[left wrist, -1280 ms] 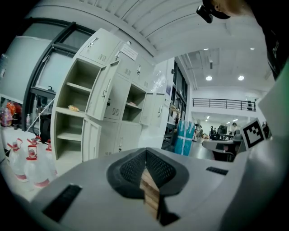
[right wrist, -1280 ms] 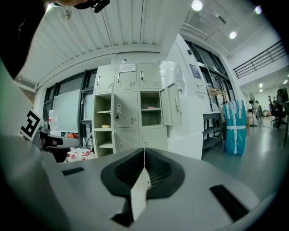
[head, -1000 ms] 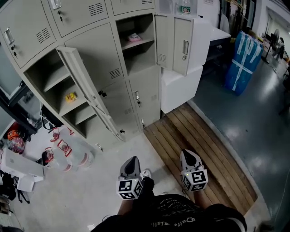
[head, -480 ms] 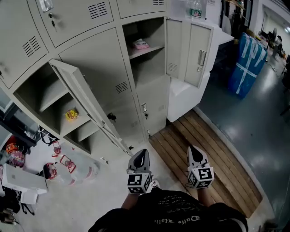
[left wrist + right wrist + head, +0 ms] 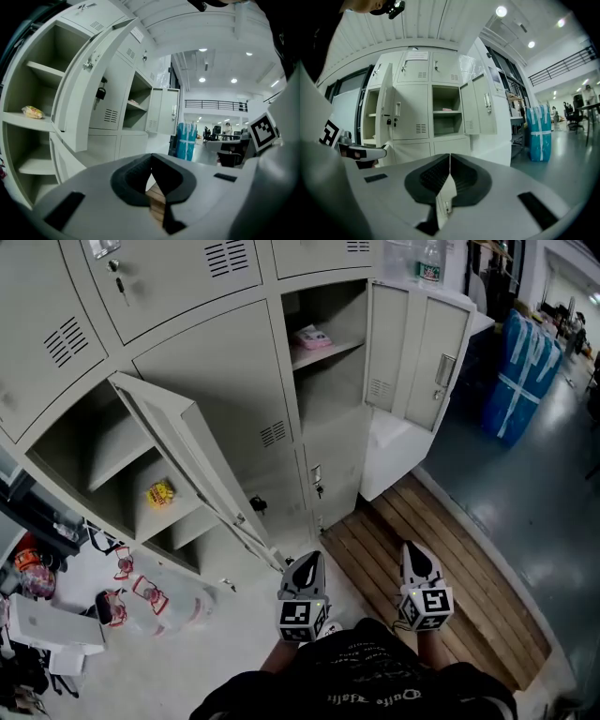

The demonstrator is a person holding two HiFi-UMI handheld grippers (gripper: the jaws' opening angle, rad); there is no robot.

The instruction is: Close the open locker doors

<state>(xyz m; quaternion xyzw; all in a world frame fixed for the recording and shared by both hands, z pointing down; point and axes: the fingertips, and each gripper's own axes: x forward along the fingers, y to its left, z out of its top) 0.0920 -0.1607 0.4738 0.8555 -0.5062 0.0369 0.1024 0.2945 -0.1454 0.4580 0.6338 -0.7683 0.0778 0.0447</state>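
A bank of grey lockers fills the head view. One tall door (image 5: 202,474) (image 5: 86,89) stands swung out at the lower left, with open shelves behind it. A second door (image 5: 427,348) (image 5: 480,105) hangs open at the upper right. My left gripper (image 5: 308,561) (image 5: 151,157) is held low just in front of the tall door's bottom corner, its jaws shut on nothing. My right gripper (image 5: 413,549) (image 5: 449,157) is beside it over the wooden pallet (image 5: 459,563), also shut and empty. Neither touches a door.
A yellow packet (image 5: 160,492) lies on a shelf of the left locker, a pink item (image 5: 312,336) on a shelf of the right one. A white cabinet (image 5: 394,451) stands right of the lockers, with blue wrapped bundles (image 5: 525,357) beyond. Bags and clutter (image 5: 122,596) cover the floor at left.
Both grippers have moved forward, closer to the lockers, and the lockers now fill more of the view. Both doors are open as before. The jaws have stayed shut.
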